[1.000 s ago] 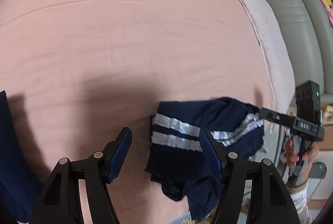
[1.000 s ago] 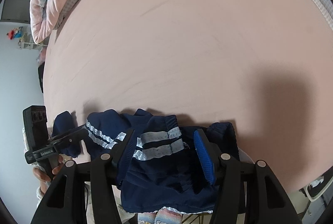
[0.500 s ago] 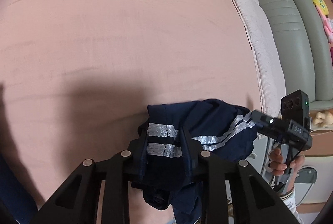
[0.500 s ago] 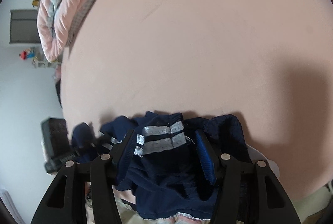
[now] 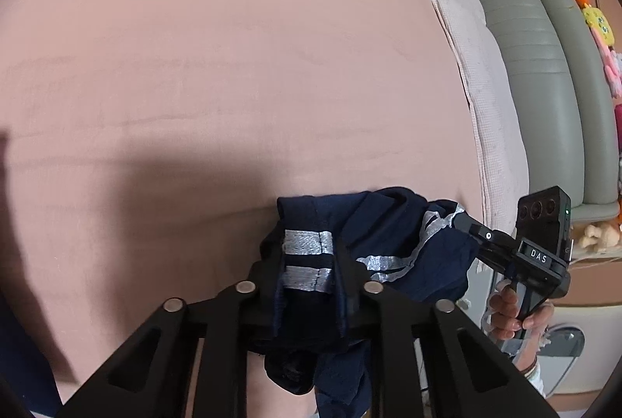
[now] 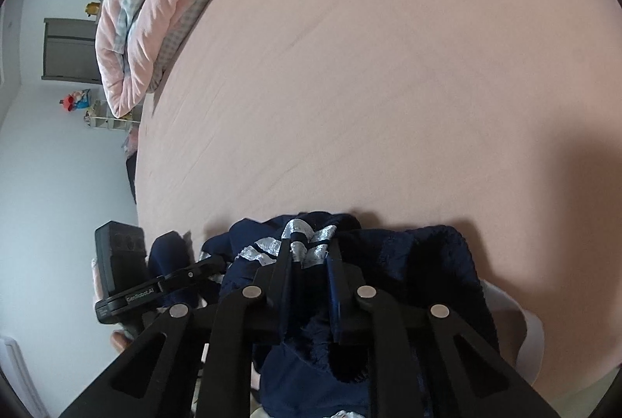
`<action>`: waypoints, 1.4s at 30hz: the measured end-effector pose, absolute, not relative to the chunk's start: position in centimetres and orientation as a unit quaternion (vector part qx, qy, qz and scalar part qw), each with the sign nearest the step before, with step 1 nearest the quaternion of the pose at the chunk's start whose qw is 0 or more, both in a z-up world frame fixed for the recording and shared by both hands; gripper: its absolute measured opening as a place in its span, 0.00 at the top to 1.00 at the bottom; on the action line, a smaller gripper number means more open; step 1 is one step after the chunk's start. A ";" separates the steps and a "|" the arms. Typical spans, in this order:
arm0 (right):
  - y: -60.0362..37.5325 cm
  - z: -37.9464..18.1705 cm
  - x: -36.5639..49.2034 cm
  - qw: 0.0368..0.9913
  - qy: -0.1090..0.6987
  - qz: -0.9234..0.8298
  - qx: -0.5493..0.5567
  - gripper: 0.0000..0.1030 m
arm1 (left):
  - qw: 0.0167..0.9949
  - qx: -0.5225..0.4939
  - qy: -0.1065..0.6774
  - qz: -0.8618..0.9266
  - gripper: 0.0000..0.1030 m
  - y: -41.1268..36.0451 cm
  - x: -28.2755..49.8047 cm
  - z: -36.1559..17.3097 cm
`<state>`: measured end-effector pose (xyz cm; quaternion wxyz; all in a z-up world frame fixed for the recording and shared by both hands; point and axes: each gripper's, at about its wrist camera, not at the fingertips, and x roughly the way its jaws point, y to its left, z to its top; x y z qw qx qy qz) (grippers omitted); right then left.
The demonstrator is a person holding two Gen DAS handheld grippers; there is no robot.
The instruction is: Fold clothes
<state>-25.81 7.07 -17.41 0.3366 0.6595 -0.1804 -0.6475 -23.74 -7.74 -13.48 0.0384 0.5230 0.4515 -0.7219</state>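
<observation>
Both grippers clamp the navy shorts (image 5: pixel 392 243) at the bed's (image 5: pixel 233 68) near edge. Left gripper (image 5: pixel 307 262) pinches a striped hem; right gripper (image 6: pixel 309 255) pinches another striped bit.

2 wrist fisheyes, each close behind its own fingers, facing across the pink bed (image 5: pixel 233 68); both share the navy garment (image 6: pixel 427 262).

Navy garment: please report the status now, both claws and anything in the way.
Left claw shut on navy garment. Right claw shut on it too. Garment bunched at bed edge, unfolded. Nothing blocking.
</observation>
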 end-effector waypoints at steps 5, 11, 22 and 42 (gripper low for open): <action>6.7 -16.6 -25.8 0.340 -0.163 -0.665 0.645 0.87 | 0.036 0.498 0.457 -0.736 0.89 -6.5 -23.6 -13.5; 5.0 -13.5 -25.1 0.374 -0.105 -0.707 0.591 0.87 | 0.030 0.476 0.475 -0.740 0.89 -6.8 -22.9 -13.1; 2.0 -10.4 -25.8 0.387 -0.045 -0.733 0.558 0.87 | 0.028 0.438 0.499 -0.747 0.89 -8.9 -20.8 -12.7; 0.3 -8.0 -30.0 0.357 -0.020 -0.761 0.542 0.87 | 0.073 0.334 0.607 -0.717 0.89 -14.1 -14.1 -10.9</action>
